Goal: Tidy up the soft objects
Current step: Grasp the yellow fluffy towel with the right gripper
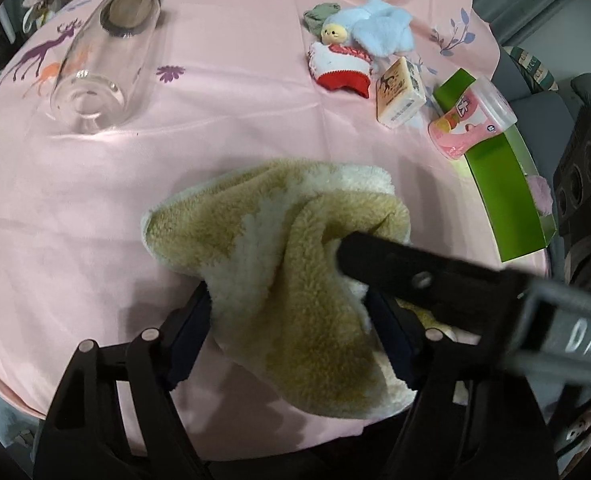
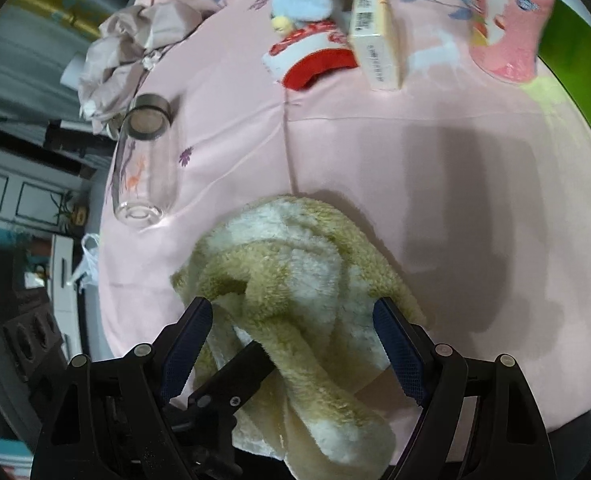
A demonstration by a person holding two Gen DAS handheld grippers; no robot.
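A tan and white fluffy towel (image 1: 279,248) lies bunched at the near edge of the pink tablecloth (image 1: 235,100). My left gripper (image 1: 291,300) has its jaws wide apart with the towel draped between them. My right gripper (image 2: 291,312) is open too, its blue pads either side of the towel (image 2: 295,272). The right gripper's finger (image 1: 395,264) pokes into the towel in the left wrist view. A blue plush toy (image 1: 375,26), a red and white sock (image 1: 339,68) and a small green cloth (image 1: 319,14) lie at the far side.
A clear glass bottle (image 1: 103,56) lies on its side at the far left. A small carton (image 1: 399,92), a pink cup (image 1: 471,116) and a green box (image 1: 503,176) sit at the right edge. Crumpled beige cloth (image 2: 135,40) lies at the table's far edge.
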